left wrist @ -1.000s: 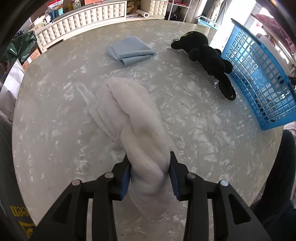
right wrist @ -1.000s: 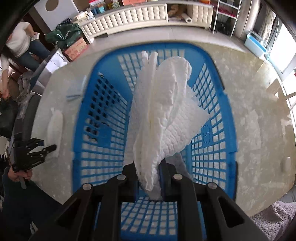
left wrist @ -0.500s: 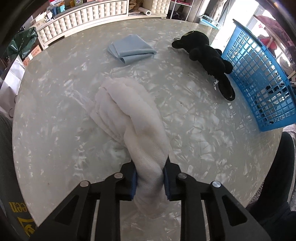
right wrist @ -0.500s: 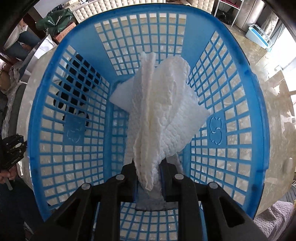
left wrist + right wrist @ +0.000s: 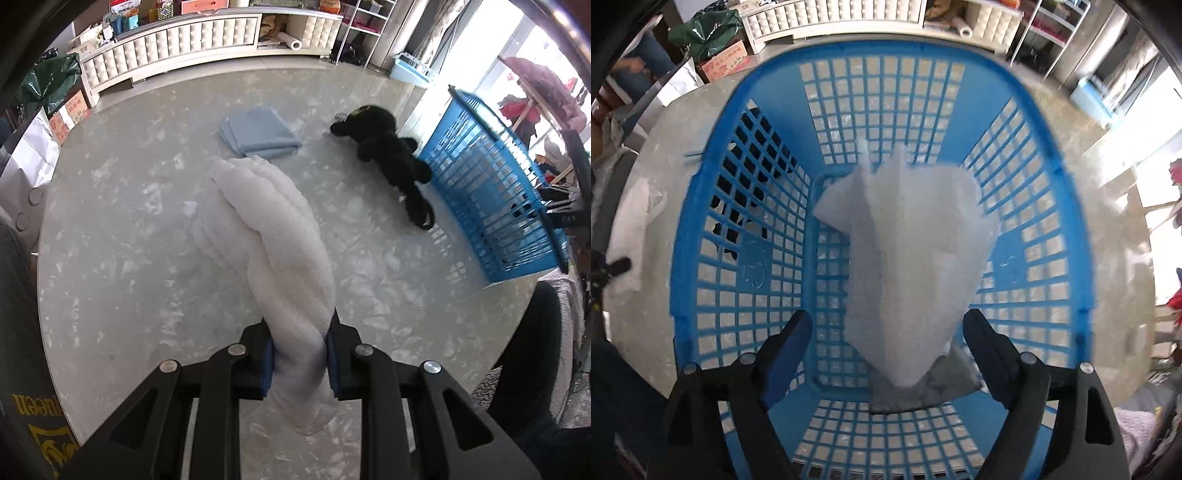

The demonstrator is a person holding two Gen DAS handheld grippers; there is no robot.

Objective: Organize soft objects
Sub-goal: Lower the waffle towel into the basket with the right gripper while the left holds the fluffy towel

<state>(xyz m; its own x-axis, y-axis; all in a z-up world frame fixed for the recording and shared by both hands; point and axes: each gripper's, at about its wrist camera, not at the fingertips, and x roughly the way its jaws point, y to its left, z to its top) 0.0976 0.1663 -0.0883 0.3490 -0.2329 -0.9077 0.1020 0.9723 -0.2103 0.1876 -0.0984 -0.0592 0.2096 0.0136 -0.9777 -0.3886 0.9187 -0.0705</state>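
My left gripper (image 5: 299,360) is shut on a white towel (image 5: 273,236) that hangs from its blue pads, lifted above the marble table (image 5: 129,258). A folded light-blue cloth (image 5: 260,134) and a black plush toy (image 5: 391,155) lie farther back, the toy next to the blue basket (image 5: 491,206). My right gripper (image 5: 882,349) points down into the blue basket (image 5: 746,266); its jaws are opening, wide apart, and a second white cloth (image 5: 912,254) sits loose between them, blurred, over a grey cloth (image 5: 923,391) on the basket floor.
A white tufted bench (image 5: 170,37) and shelving stand beyond the table. Boxes and a green bag (image 5: 48,79) sit at the far left. The black plush toy (image 5: 746,192) shows through the basket's left wall. A person's dark sleeve (image 5: 532,339) is at the lower right.
The right gripper's jaws have sprung apart and let go of the white cloth, which drops into the basket. The left gripper closed tighter on its towel and lifted it off the table.
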